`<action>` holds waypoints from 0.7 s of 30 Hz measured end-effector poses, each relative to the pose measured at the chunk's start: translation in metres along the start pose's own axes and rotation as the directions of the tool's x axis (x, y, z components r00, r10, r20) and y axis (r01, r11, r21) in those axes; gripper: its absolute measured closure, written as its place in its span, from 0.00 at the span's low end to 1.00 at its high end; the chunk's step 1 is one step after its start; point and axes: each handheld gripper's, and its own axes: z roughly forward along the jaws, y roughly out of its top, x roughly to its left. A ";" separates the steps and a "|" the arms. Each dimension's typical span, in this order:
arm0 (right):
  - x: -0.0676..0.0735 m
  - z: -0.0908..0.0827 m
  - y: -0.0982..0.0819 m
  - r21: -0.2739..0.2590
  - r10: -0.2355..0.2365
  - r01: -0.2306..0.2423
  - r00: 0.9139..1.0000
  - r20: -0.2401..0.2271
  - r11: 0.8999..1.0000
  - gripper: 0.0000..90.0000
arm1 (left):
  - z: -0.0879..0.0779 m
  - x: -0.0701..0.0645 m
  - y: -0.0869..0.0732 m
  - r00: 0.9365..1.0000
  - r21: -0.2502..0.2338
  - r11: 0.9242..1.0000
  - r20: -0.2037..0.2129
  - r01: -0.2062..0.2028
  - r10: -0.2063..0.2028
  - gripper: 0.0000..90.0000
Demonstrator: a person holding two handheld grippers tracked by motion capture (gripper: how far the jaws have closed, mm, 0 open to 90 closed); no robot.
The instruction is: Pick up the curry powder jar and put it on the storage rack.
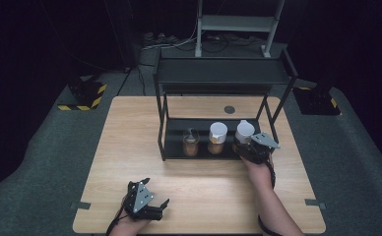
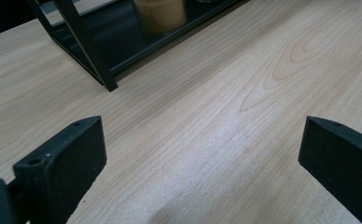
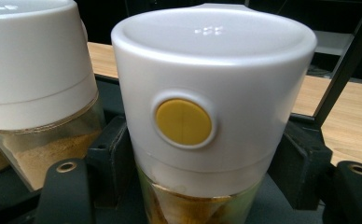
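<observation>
The right hand-held gripper (image 1: 248, 147) is clamped on the right-hand jar (image 3: 214, 107), which stands on the rack (image 1: 218, 73)'s lower shelf beside a second jar (image 1: 217, 137). The lift-out appears not yet begun. The left hand-held gripper (image 1: 152, 209) rests spread over the tabletop (image 1: 130, 147), empty. The gripped jar's base is cut off.
</observation>
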 end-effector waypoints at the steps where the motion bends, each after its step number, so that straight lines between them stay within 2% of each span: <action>1: 0.000 0.000 0.000 0.000 0.000 0.000 1.000 0.000 1.000 0.34 | 0.000 0.000 0.000 1.000 0.000 1.000 0.001 0.000 0.000 0.01; 17: 0.000 0.000 0.002 0.009 0.012 -0.012 1.000 0.001 1.000 0.33 | 0.000 0.000 0.001 1.000 0.003 1.000 0.000 -0.006 0.006 0.01; 21: 0.001 0.000 0.002 0.011 0.021 -0.021 1.000 0.005 1.000 0.29 | 0.000 0.000 0.000 1.000 0.002 1.000 0.001 -0.006 0.006 0.01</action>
